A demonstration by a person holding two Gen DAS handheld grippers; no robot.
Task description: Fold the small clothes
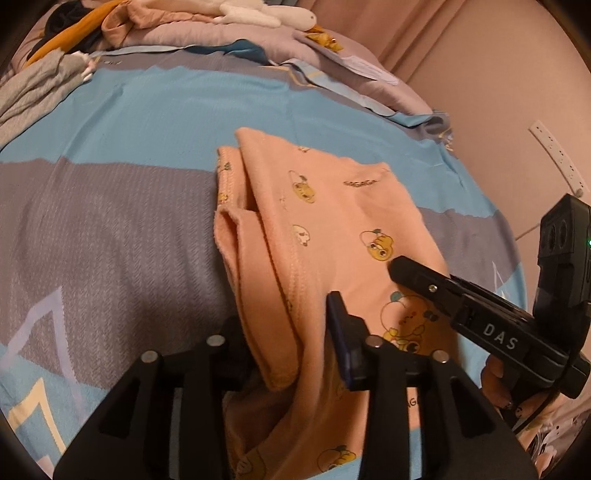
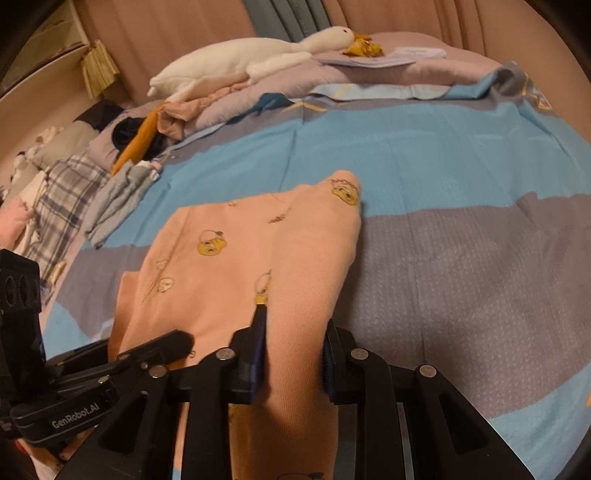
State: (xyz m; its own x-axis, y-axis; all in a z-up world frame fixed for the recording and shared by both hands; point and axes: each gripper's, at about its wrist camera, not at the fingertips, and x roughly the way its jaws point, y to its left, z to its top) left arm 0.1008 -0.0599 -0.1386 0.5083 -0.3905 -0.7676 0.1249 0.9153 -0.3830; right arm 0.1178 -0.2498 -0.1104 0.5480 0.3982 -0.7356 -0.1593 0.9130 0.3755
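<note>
Peach-pink garment point(image 1: 325, 206) in the left wrist view: soft knit cloth, stitched hems, folded into a long shape, with yellow cartoon ducks printed on it. It lies on the bed cover point(image 1: 147, 122), which is woven cloth w/ blue and grey bands. The near end of the garment goes up between the fingers of the left gripper point(image 1: 284, 310). The jaws stand apart w/ the cloth loose between them, and the blue pad on the right side does not seem to press it. Right gripper point(image 1: 399, 267) comes in from the right of the garment, black plastic; its tip rests over the cloth, marked "DAS". There is small writing on the garment, too tiny to read. Beyond the garment's far end are a white plush goose point(image 1: 258, 14) and an orange cloth point(image 1: 74, 33); far-left of it is a grey crumpled cloth point(image 1: 33, 92). To the right of the garment is a white power strip point(image 1: 557, 155) on the wall.

Right wrist view: the garment point(image 2: 229, 266) is on the bed cover point(image 2: 443, 166), and its near fold rises into the right gripper point(image 2: 291, 332), whose blue pads pinch a thick fold of the cloth. Left of the garment is the left gripper point(image 2: 177, 339), label "GenRobot.AI"; its jaws are not visible here. Left of the garment are also the grey cloth point(image 2: 118, 195) and a plaid cloth point(image 2: 62, 199). Beyond the garment lie the orange cloth point(image 2: 140, 136) and the plush goose point(image 2: 236, 62) on lilac bedding.
</note>
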